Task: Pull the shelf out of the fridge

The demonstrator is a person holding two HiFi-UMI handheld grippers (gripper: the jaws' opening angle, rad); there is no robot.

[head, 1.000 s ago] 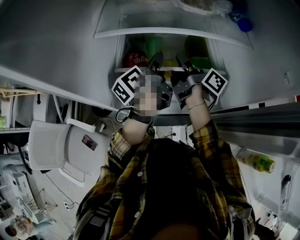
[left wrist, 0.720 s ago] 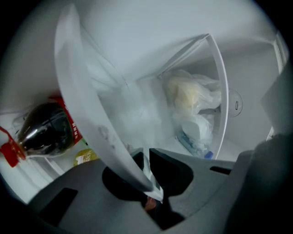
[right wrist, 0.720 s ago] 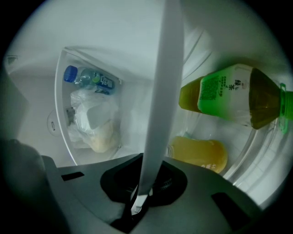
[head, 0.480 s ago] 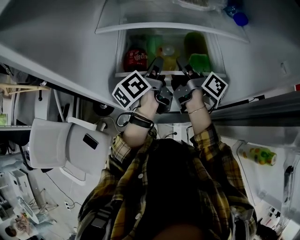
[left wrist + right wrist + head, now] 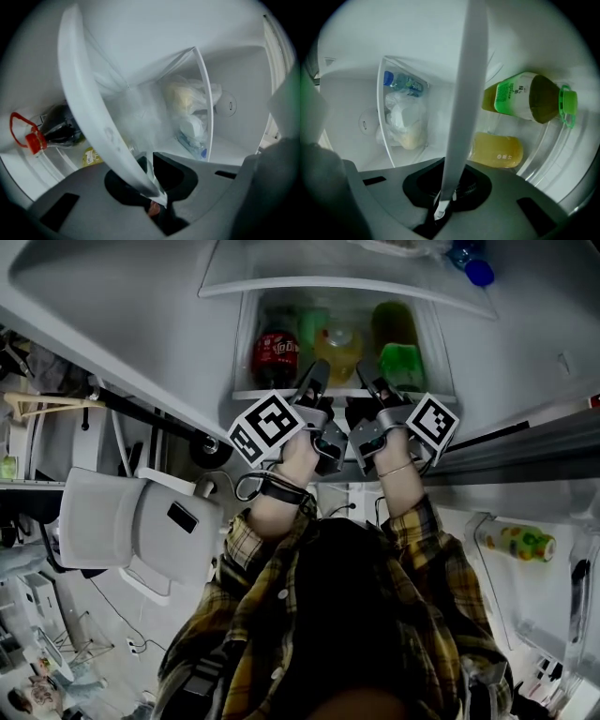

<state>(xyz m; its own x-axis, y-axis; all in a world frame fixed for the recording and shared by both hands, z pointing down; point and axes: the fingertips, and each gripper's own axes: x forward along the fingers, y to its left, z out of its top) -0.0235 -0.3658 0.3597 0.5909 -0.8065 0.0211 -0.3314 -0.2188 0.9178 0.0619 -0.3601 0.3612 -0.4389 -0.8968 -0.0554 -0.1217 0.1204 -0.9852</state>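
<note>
Shelf (image 5: 465,93): we pinch its front edge in left tool (image 5: 315,371) and right tool (image 5: 366,371) (side by side, for a level pull).

on shelf (image 5: 281,393): cola bottle (image 5: 275,356), yellow bottle (image 5: 339,348) and green bottle (image 5: 401,362) side by side, blocking reach to the back
overhead: upper shelf (image 5: 347,284) caps space above bottles
in front of shelf: open room

The head camera looked steeply down over the person's hair (image 5: 347,615) into the open fridge (image 5: 131,343), from well back. Cameras on the left tool (image 5: 316,371) and right tool (image 5: 367,373) sat close against the shelf (image 5: 272,393) edge, facing inward. Both caught the bagged food (image 5: 190,110), and all three views shared the shelf.
</note>
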